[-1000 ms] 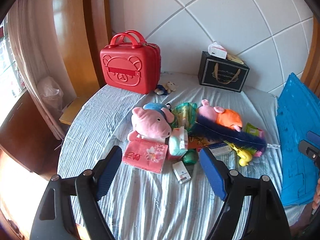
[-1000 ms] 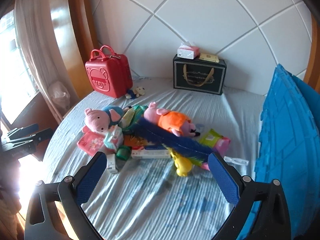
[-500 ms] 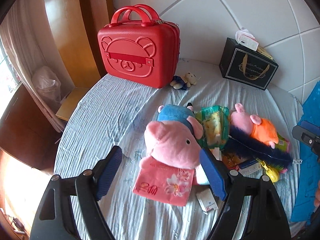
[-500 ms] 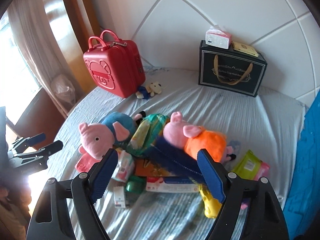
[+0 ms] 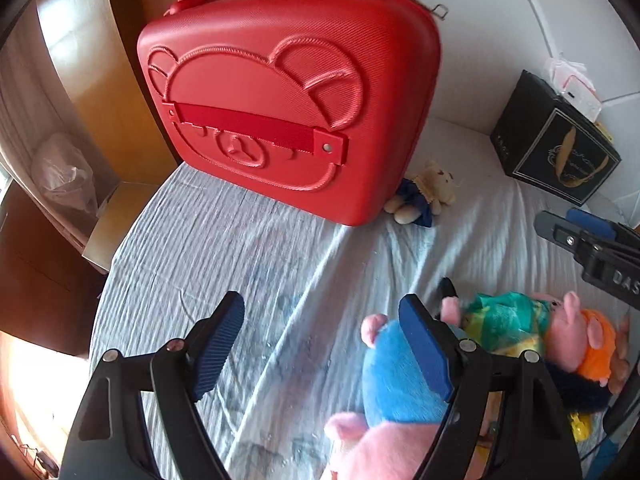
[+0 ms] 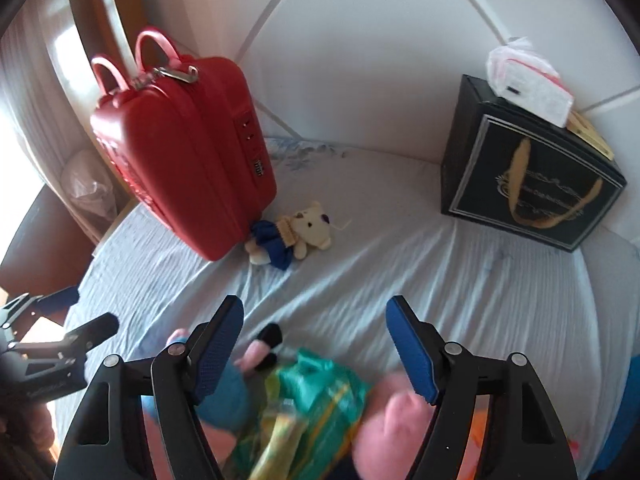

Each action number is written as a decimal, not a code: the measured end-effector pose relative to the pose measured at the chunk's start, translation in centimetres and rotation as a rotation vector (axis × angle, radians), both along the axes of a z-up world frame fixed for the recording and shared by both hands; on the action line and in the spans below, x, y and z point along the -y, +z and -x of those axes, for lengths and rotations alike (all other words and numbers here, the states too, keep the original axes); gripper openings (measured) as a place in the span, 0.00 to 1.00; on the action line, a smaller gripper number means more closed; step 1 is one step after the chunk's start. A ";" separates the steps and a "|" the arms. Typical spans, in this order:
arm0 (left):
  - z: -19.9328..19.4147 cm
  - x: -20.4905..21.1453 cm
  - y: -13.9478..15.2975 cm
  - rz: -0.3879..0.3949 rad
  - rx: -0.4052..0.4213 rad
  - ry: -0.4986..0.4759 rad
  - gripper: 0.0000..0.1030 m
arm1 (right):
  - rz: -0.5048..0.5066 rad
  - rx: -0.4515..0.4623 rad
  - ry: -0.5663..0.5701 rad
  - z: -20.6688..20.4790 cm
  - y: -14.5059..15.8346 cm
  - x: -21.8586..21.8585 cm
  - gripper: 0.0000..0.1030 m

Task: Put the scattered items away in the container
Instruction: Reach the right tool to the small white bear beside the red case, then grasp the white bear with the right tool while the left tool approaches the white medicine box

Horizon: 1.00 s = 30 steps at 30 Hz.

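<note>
A red bear-faced case [image 5: 280, 92] stands upright and closed at the back of the bed; it also shows in the right wrist view [image 6: 184, 148]. My left gripper [image 5: 324, 332] is open and empty, over bare sheet in front of the case. A pink pig plush in blue [image 5: 396, 384] lies under its right finger. My right gripper [image 6: 316, 336] is open and empty above a green snack bag [image 6: 312, 412] and a second pig plush [image 6: 396, 416]. A small cream teddy in blue [image 6: 292, 236] lies by the case's right corner.
A black gift bag [image 6: 528, 184] with a tissue pack [image 6: 528, 80] on top stands at the back right against the white padded headboard. The bed's left edge drops to a wooden nightstand [image 5: 116, 216]. A blue sheet [image 5: 240, 248] covers the bed.
Both grippers have moved forward toward the back of the bed. The red case now looms much larger in the left view, and the toy pile has slid to the lower edge of both views.
</note>
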<state>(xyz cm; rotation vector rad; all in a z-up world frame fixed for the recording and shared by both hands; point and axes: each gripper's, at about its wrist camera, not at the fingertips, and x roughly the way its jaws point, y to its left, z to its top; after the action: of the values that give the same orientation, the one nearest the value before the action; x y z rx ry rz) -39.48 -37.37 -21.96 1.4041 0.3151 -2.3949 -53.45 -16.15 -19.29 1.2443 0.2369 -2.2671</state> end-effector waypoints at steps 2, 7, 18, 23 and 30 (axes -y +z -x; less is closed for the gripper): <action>1.1 1.2 -1.6 -0.003 0.016 0.002 0.77 | -0.006 0.017 0.000 2.8 -2.3 2.1 0.71; 4.5 2.7 -5.1 -0.009 0.026 0.007 0.77 | -0.020 0.035 -0.005 7.6 -6.7 5.6 0.71; 7.0 3.3 -7.1 -0.036 -0.013 0.017 0.77 | -0.042 0.060 0.031 11.5 -11.1 8.5 0.44; 5.0 2.0 -4.6 -0.029 -0.011 -0.026 0.77 | -0.112 0.050 0.065 8.9 -8.9 8.0 0.41; -2.7 -2.3 -0.2 -0.075 -0.032 -0.092 0.77 | 0.018 -0.014 0.032 1.2 0.6 1.5 0.41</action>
<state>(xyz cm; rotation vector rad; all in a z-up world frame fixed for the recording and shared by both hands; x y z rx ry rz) -36.74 -35.06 -22.13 1.4436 0.3586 -2.5061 -54.68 -17.61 -18.66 1.2074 0.2398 -2.2471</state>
